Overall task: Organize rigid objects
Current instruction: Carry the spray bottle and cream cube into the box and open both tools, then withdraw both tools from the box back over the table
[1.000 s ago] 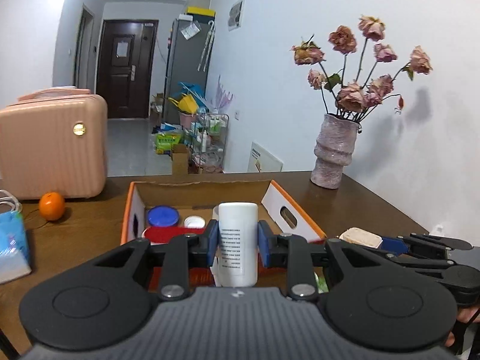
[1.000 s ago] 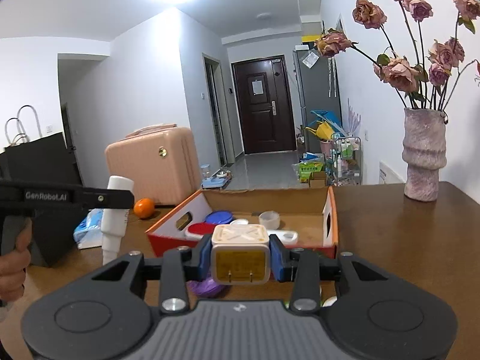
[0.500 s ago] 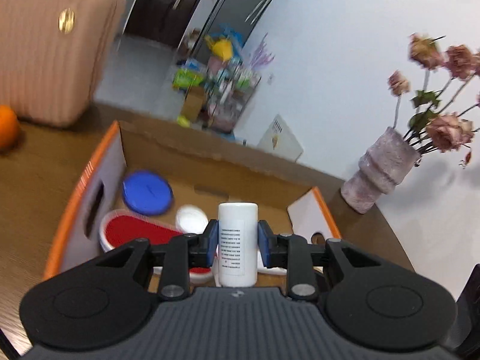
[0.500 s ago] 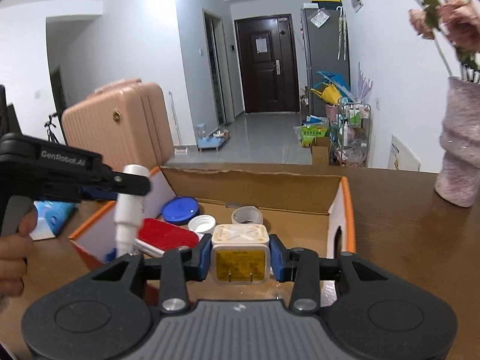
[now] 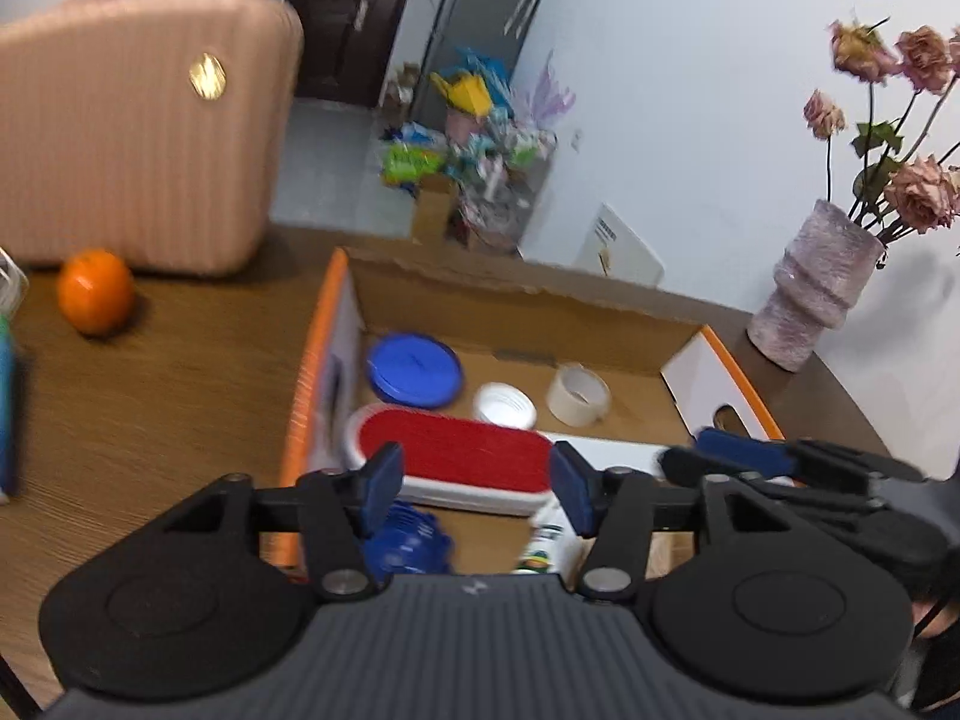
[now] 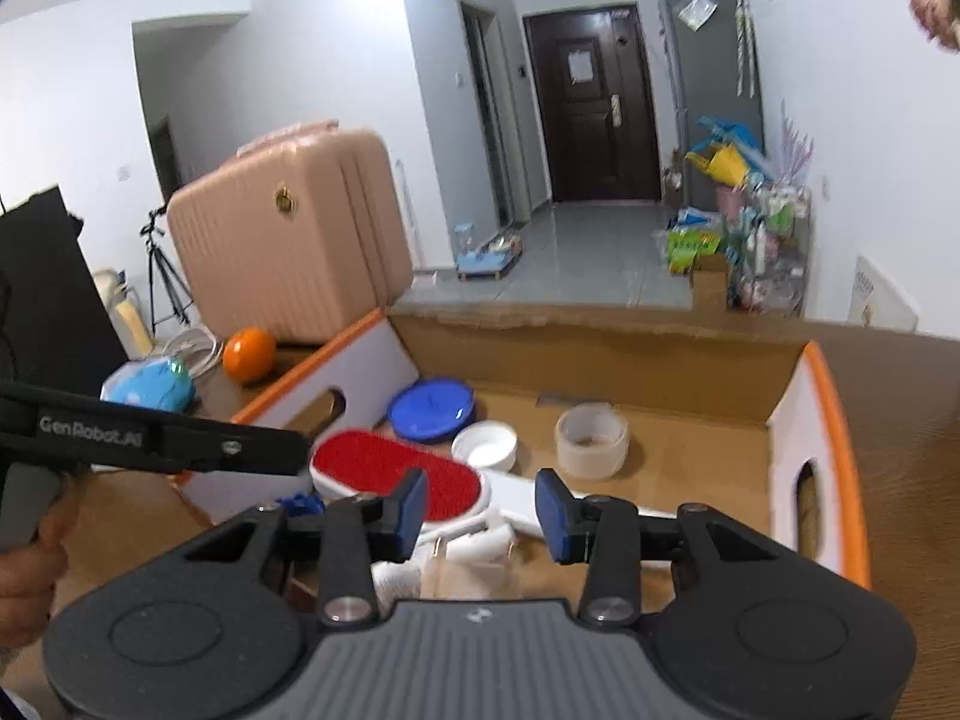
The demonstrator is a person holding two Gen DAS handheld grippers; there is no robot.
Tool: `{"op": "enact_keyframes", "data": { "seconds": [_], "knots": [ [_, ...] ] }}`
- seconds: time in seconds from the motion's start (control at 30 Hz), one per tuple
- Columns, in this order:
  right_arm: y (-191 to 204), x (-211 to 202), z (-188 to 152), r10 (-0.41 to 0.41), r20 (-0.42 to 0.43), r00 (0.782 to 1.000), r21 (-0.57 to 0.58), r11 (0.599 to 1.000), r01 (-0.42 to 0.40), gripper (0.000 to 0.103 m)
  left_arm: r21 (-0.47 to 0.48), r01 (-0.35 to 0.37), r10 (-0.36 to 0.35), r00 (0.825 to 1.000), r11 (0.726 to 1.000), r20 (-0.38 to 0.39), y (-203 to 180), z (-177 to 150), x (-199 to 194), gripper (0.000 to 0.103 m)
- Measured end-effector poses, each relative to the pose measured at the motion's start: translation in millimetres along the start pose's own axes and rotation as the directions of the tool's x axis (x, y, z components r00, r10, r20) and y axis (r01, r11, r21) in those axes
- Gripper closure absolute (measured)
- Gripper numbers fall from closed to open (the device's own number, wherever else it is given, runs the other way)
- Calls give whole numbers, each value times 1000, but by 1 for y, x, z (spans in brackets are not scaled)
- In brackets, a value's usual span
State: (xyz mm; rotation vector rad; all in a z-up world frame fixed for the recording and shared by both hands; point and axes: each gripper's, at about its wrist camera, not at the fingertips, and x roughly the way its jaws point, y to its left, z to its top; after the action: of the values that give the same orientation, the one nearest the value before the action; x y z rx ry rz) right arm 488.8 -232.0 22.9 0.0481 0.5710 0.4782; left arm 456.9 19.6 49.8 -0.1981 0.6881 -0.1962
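Note:
An orange-edged cardboard box (image 5: pixel 510 294) holds a red-topped brush (image 5: pixel 456 450), a blue lid (image 5: pixel 414 369), a white cap (image 5: pixel 504 405) and a tape roll (image 5: pixel 579 393). My left gripper (image 5: pixel 477 489) hangs over the box's near end, its jaws opening with nothing between the pads. The white bottle (image 5: pixel 549 540) lies tilted below its right pad, beside a blue object (image 5: pixel 408 540). My right gripper (image 6: pixel 482 510) is open above the box (image 6: pixel 600 348). The white charger (image 6: pixel 477 543) lies loose below its pads, near the brush (image 6: pixel 384 468).
On the wooden table (image 5: pixel 150 390), left of the box, sit an orange (image 5: pixel 96 291) and a pink suitcase (image 5: pixel 132 138). A vase of dried roses (image 5: pixel 810 300) stands at the back right. A blue packet (image 6: pixel 153 384) lies at the far left.
Both grippers moved forward and down over the box. The left jaws let go of the white bottle, and the right jaws released the charger; both things now lie in the box.

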Motion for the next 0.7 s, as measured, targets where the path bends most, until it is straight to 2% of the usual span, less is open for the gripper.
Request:
{"op": "enact_keyframes", "data": {
  "seconds": [0.07, 0.2, 0.3, 0.37, 0.43, 0.5, 0.57, 0.63, 0.7],
  "knots": [
    [0, -16, 3, -25, 16, 1000, -10, 1000, 25, 64, 30, -8, 7, 999, 1000, 39, 0, -4, -24, 36],
    [4, -54, -2, -43, 34, 999, -10, 999, 43, 61, 110, -16, 6, 996, 994, 88, -8, -25, -69, 34],
    [20, -80, -13, -62, 33, 998, -47, 997, 63, 56, 179, -37, 12, 991, 983, 136, -15, -50, -106, 25],
    [34, -99, -23, -67, 41, 997, -67, 995, 70, 56, 214, -44, 9, 987, 976, 158, -20, -67, -126, 24],
    [48, -119, -32, -61, 55, 997, -68, 996, 65, 54, 230, -46, 6, 985, 972, 172, -23, -87, -146, 21],
    [61, -139, -43, -57, 72, 996, -65, 996, 61, 45, 239, -59, 14, 982, 969, 188, -25, -105, -163, 18],
    [74, -157, -56, -65, 94, 993, -64, 995, 71, 43, 252, -78, 23, 977, 965, 211, -29, -126, -179, 17],
    [88, -172, -70, -89, 109, 990, -66, 993, 97, 43, 266, -94, 33, 974, 960, 226, -32, -144, -192, 10],
    [100, -187, -85, -110, 123, 986, -61, 991, 118, 42, 265, -102, 40, 972, 959, 232, -34, -162, -203, 8]
  ]
}}
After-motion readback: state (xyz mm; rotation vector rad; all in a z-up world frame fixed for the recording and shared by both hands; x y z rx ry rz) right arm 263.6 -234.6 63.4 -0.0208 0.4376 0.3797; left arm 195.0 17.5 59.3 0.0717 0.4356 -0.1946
